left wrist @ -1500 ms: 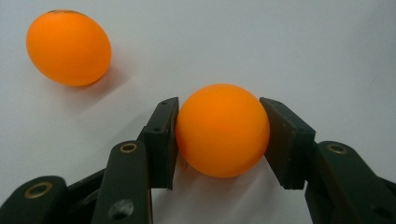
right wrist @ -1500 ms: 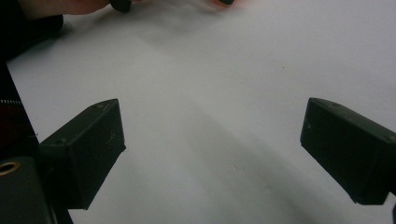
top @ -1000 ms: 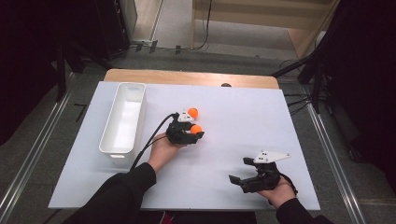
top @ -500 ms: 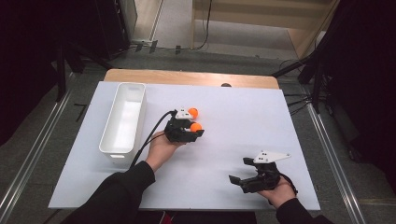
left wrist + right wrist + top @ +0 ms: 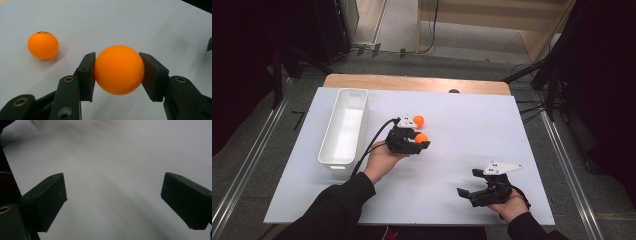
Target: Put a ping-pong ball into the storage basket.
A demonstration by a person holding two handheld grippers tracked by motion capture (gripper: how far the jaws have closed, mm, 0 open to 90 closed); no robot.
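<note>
Since the earlier frame, left gripper w/ its ball has shifted a bit up-frame in the high view, toward the far side of the table; right gripper hasn't moved.

Left gripper: jaws clamped on an orange ball, pads pressing both sides, ball off the sheet w/ its shadow below. Second orange ball lies on the sheet ahead & to the jaws' left in the left gripper view, apart from the held one; in the high view it sits just beyond the gripper, close to the held ball.

Right gripper: jaws wide apart, nothing between them, hovering low over bare sheet near the table's near edge.

Edges/room: white bin, long & narrow, stands to the left of the left gripper, near but not touching; cable from that gripper runs back past the bin's near end. Open sheet between the two grippers, also to the right of & beyond the right one. Right gripper is close to the sheet's near edge.

Surface: white sheet over a wooden table, wood strip showing along the far edge. Room: grey floor, metal rails both sides, dark stands & cables behind.
</note>
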